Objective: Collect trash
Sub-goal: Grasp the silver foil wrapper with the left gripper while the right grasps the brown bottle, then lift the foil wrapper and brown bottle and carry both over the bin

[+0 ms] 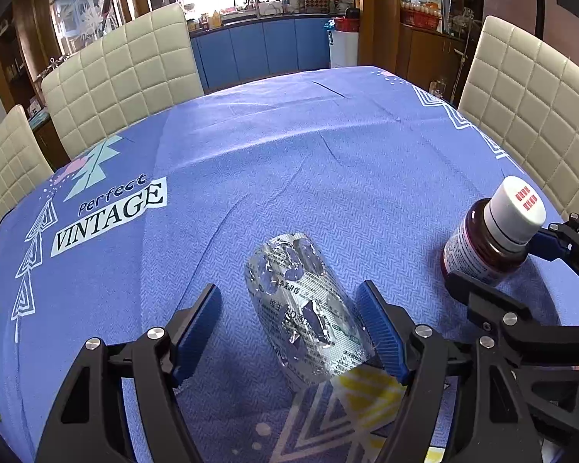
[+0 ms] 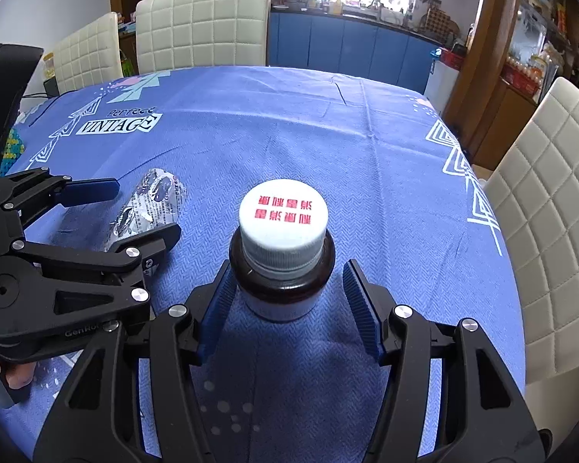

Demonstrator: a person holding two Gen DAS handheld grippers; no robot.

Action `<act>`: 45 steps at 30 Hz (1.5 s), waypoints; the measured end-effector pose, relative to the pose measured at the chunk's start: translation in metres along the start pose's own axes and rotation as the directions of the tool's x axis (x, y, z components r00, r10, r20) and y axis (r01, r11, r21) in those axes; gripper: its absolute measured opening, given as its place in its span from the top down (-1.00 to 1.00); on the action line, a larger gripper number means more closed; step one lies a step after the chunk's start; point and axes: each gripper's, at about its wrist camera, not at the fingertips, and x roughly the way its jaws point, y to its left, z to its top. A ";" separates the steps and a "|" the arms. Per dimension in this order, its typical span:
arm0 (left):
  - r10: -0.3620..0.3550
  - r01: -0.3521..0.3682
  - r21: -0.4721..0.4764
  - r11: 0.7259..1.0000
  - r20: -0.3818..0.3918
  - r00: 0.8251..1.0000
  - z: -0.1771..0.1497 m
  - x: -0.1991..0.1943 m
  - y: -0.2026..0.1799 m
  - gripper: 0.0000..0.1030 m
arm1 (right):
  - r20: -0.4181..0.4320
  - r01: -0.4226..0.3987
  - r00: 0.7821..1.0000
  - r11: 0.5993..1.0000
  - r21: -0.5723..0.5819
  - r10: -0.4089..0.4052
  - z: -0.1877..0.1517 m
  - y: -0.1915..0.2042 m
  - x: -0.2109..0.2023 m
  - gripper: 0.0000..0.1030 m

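My left fingers (image 1: 289, 328) are spread apart around the foil blister pack (image 1: 305, 308) lying on the blue-clothed worktop (image 1: 289, 154), right pad touching its edge. Over at 3 o'clock, my right fingers (image 2: 285, 301) straddle the upright brown bottle (image 2: 281, 270), not clamped.

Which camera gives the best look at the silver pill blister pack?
The left wrist view: the blister pack lies large and whole between the left gripper's fingers. In the right wrist view it is small, off to the left, partly hidden by the left gripper.
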 end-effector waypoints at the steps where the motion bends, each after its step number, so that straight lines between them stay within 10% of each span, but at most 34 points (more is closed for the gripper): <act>1: -0.004 0.004 -0.003 1.000 0.002 1.000 0.000 0.000 0.001 -0.38 | -0.003 -0.002 1.000 1.000 -0.002 0.002 0.000 0.000 0.001 -0.07; 14: -0.052 0.051 0.037 0.998 0.004 0.999 -0.015 -0.017 -0.012 0.19 | -0.013 0.007 1.000 1.000 -0.010 -0.007 -0.016 0.001 -0.016 0.08; 45: -0.228 0.215 0.298 0.930 0.007 0.974 -0.072 -0.092 -0.146 0.24 | -0.053 0.180 0.983 0.971 0.161 -0.173 -0.135 -0.057 -0.123 0.08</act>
